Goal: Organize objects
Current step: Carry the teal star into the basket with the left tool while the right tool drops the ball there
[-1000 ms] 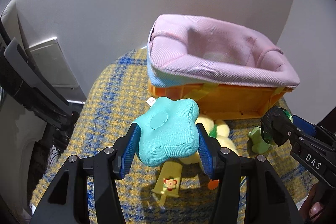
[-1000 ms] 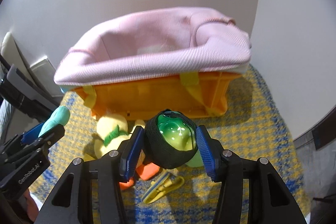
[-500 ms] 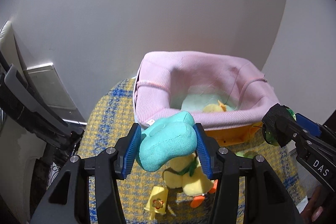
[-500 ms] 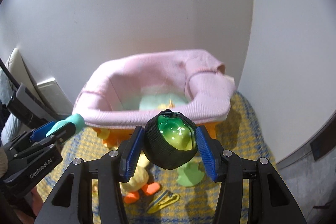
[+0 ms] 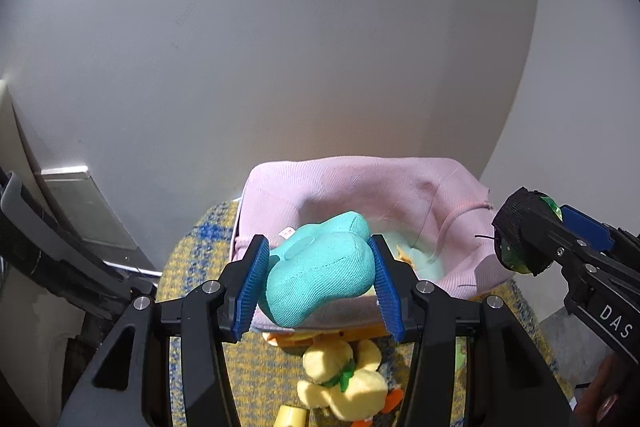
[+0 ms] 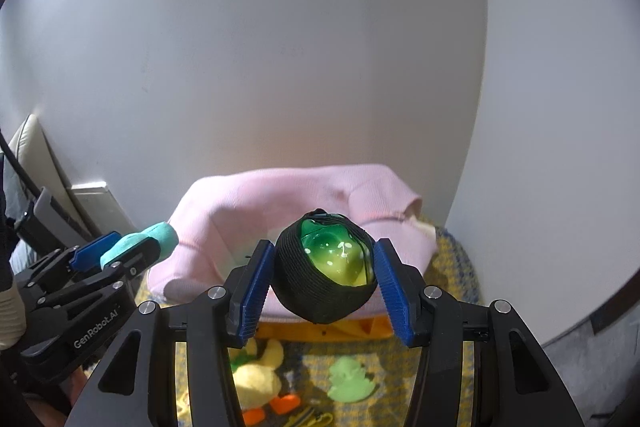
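Note:
My left gripper (image 5: 318, 283) is shut on a teal plush toy (image 5: 320, 267), held over the near rim of the pink-lined orange basket (image 5: 288, 195). In the right wrist view my right gripper (image 6: 324, 279) is shut on a green ball in a black net (image 6: 326, 271), above the near side of the same basket (image 6: 240, 199). Each gripper shows at the edge of the other's view: the right one with its ball (image 5: 520, 239), the left one with the teal plush (image 6: 140, 245). A pale green lining and a bit of orange show inside the basket.
On the yellow-and-blue woven mat (image 5: 200, 247) before the basket lie a yellow plush duck (image 5: 344, 383), a pale green duck shape (image 6: 352, 379) and a yellow clip (image 6: 312, 419). A white wall stands close behind. Dark furniture (image 5: 48, 251) stands at the left.
Both grippers have risen with their loads, from mat level in front of the basket to above its rim; the basket's inside is now in view.

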{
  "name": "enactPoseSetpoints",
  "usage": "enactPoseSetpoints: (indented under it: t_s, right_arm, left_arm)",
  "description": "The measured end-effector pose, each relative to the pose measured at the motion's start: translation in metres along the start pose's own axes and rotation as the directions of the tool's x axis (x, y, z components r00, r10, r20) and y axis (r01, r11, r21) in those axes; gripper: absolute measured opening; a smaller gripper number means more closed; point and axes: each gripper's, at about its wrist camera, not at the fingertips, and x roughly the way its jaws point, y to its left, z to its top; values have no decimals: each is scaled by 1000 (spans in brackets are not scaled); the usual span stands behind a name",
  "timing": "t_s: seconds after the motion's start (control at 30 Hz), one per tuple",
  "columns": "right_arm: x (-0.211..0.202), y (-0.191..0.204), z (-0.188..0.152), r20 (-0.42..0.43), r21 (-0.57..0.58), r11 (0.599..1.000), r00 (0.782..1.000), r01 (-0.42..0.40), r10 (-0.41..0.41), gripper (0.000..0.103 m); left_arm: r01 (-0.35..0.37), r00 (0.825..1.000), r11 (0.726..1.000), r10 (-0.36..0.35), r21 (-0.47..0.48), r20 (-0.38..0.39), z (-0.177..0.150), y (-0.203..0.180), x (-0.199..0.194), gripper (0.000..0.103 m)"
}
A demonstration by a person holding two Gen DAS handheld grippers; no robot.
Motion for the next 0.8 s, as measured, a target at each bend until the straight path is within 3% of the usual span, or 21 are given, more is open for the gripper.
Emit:
enactPoseSetpoints:
  t_s: [0.6, 0.63, 0.67, 0.7, 0.73, 0.8]
  right_arm:
    - [51, 3, 26, -48, -4, 1000, 999, -13, 12, 54]
    - [51, 2, 26, -43, -5, 1000, 999, -7, 7, 55]
    - [50, 1, 26, -38, -7, 1000, 999, 0, 0, 58]
    - [50, 0, 27, -30, -7, 1000, 1000, 5, -5, 71]
    - [48, 0, 28, -19, -5, 1000, 1000, 11, -12, 83]
    - [44, 0, 28, 1, -7, 1000, 1000, 27, -27, 86]
  left_arm:
    - [26, 998, 999, -24, 32, -61, 17, -6, 48, 53]
    - [26, 998, 999, -24, 32, -58, 17, -5, 48, 56]
    - [22, 998, 999, -21, 32, -54, 17, -5, 47, 71]
    - [11, 999, 1000, -10, 29, -41, 17, -3, 45, 87]
    - [-1, 1000, 1000, 2, 22, -25, 17, -2, 43, 92]
    - [-16, 1000, 1000, 16, 20, -3, 15, 0, 38, 95]
